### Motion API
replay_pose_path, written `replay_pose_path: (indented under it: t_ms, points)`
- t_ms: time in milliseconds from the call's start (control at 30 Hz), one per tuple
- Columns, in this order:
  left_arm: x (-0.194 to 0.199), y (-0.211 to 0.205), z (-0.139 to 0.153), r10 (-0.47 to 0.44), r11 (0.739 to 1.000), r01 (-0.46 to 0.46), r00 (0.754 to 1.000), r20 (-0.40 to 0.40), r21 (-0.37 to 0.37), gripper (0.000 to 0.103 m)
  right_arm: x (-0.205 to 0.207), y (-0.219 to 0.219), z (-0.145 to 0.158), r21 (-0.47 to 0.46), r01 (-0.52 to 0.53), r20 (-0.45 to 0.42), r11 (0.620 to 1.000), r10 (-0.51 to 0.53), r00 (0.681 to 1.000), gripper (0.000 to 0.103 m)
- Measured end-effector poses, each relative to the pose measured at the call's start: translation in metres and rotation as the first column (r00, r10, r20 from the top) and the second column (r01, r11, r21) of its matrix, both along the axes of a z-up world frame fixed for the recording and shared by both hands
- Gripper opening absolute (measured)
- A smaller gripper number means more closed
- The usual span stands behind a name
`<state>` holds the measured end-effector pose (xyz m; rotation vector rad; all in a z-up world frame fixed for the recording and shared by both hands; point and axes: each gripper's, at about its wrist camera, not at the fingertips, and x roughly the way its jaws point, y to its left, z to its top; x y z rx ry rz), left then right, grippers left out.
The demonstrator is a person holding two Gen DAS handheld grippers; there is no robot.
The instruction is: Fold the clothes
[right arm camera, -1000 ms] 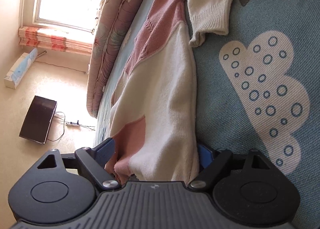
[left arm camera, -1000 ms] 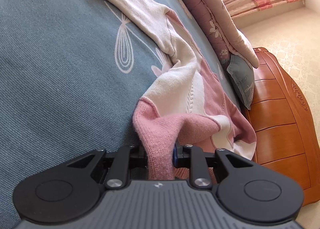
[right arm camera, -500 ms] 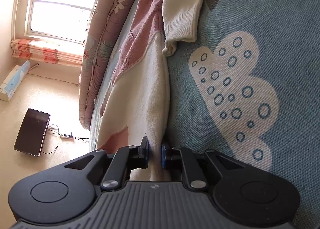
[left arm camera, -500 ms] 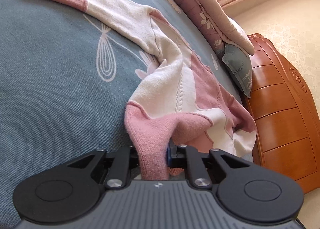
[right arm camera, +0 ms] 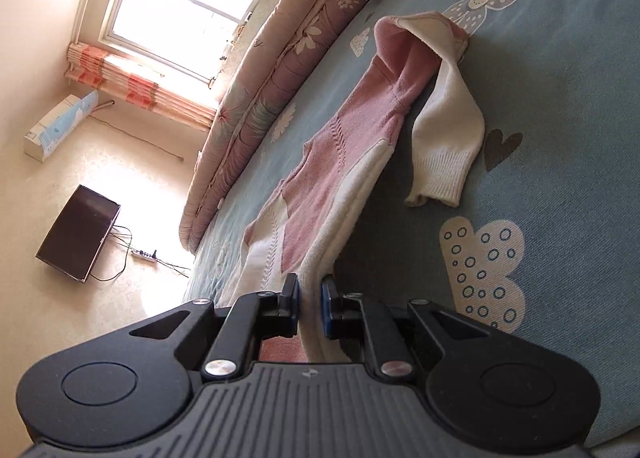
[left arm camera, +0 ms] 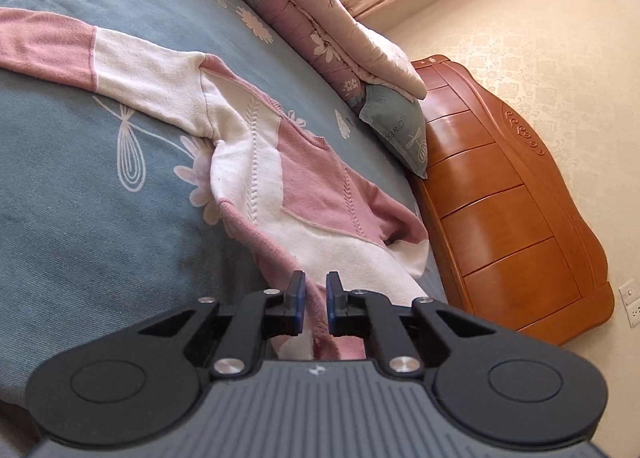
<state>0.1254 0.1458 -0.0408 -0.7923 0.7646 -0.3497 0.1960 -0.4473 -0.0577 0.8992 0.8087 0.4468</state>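
I find the sweater [left arm camera: 256, 162], a pink and cream knit, lying on the blue-grey bedspread [left arm camera: 80, 186] near the side of the bed by the wooden footboard [left arm camera: 504, 194]. Its hem end is raised off the cover and runs up into both grippers; the rest lies on the bed. From the left wrist view one sleeve [left arm camera: 80, 50], cream at the shoulder and pink toward the cuff, stretches flat across the cover to the left. From the right wrist view the other sleeve [right arm camera: 444, 138] is bent back on itself, its ribbed cream cuff lying on the cover just beside the body of the garment.

My left gripper [left arm camera: 314, 300] is clamped on the pink hem edge; its jaws have just been closing and the knit sits pinched between the blue pads. My right gripper [right arm camera: 310, 304] is closed tight on a gathered fold of cream hem, which passes between its pads.

Beyond the garment, a rolled floral quilt [left arm camera: 304, 18] lies along the far side of the bed, with a grey-blue pillow [left arm camera: 400, 130] partly under its end. On the floor I note a dark flat screen [right arm camera: 78, 232], a power strip [right arm camera: 145, 255] with trailing cable, and a long box [right arm camera: 60, 126] below the striped curtain [right arm camera: 140, 88] and window [right arm camera: 180, 14].
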Motion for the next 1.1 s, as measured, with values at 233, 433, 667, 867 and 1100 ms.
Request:
replay_pose_path:
  t_ms: [233, 433, 667, 867, 1100]
  points:
    - [-0.002, 0.011, -0.01, 0.041, 0.986, -0.026, 0.995, -0.086, 0.166, 0.006, -0.029, -0.002, -0.018, -0.354, 0.022, -0.1, 0.935, -0.062, 0.993, 0.034]
    - [0.031, -0.038, -0.001, -0.079, 0.956, 0.091, 0.995, -0.053, 0.279, 0.02, -0.027, 0.043, 0.008, -0.468, -0.016, 0.008, 0.884, 0.023, 1.0, 0.068]
    - [0.044, -0.133, -0.025, -0.273, 0.833, 0.253, 0.961, -0.031, 0.492, 0.033, -0.016, 0.105, -0.013, -0.569, -0.152, -0.043, 0.808, 0.155, 0.987, 0.071]
    - [0.035, -0.138, -0.059, -0.259, 0.837, 0.297, 0.955, -0.144, 0.46, 0.039, -0.036, 0.107, -0.032, -0.571, -0.134, -0.032, 0.81, 0.141, 0.989, 0.084]
    - [0.056, -0.096, -0.028, -0.204, 0.894, 0.23, 0.973, -0.109, 0.384, 0.047, -0.048, 0.105, -0.033, -0.55, -0.094, -0.008, 0.83, 0.107, 0.994, 0.091]
